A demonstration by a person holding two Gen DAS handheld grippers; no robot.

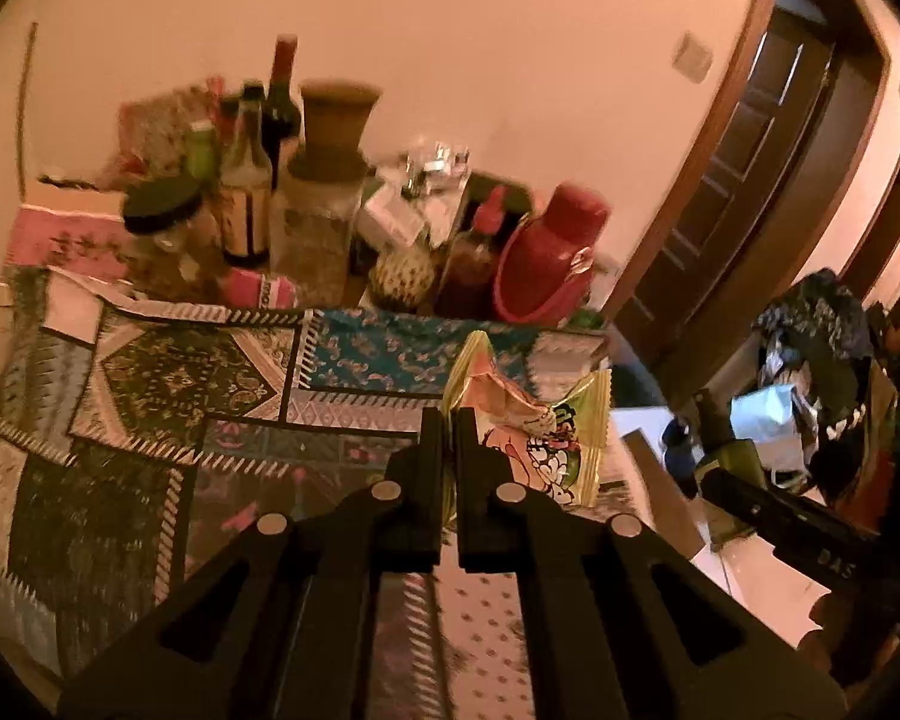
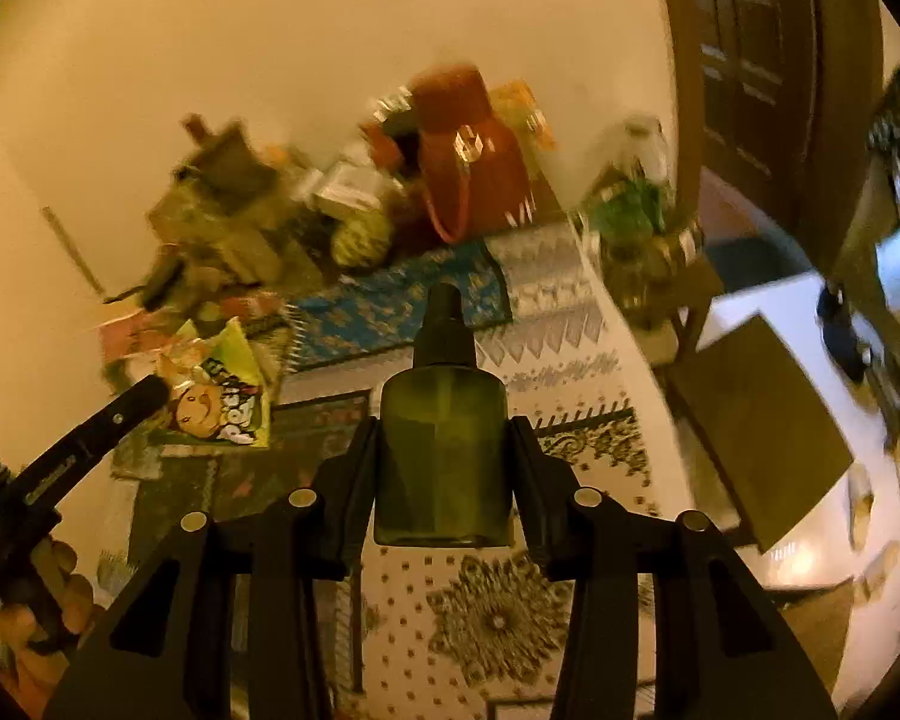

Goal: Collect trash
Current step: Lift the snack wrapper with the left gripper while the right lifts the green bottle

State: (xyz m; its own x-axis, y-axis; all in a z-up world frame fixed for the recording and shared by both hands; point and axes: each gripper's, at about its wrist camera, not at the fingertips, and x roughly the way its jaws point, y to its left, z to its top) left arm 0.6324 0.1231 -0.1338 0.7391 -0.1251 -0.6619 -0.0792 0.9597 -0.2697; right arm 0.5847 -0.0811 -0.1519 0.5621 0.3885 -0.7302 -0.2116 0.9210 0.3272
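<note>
- so both tools are loaded right now. the left gripper [image 1: 448, 420] has its fingers pinched nearly together on the edge of a crinkly snack wrapper [image 1: 534, 426], the yellow-green one with a cartoon face on it
- the wrapper looks lifted clear of the patterned tablecloth [image 1: 198, 384], hanging off the fingertips out over the right end of the table. the same wrapper shows up in the right wrist view too, dangling from the other tool's tip
- the right gripper [image 2: 444, 420] is clamped around a small green spray bottle [image 2: 441, 456] with a dark pump top, one finger on each flat side, and it's held up above the cloth rather than standing on it
- so my read: two bits of trash are picked up, neither is dropped off yet. i can't spot a bin or trash bag for sure in either view. there's a dark heap of stuff [image 1: 810, 360] off to the right past the table but it's too blurry to call
- what's left on the table is the crowd at the back by the wall: glass bottles [image 1: 252, 180], a big jar [image 1: 324, 222], a red flask [image 1: 546, 258], a pink pack [image 1: 258, 291]. those look like kept stuff more than trash, though i honestly can't tell
- i'd guess we're somewhere in the middle: grabbing is done for these two, the carry and drop still to go
</note>
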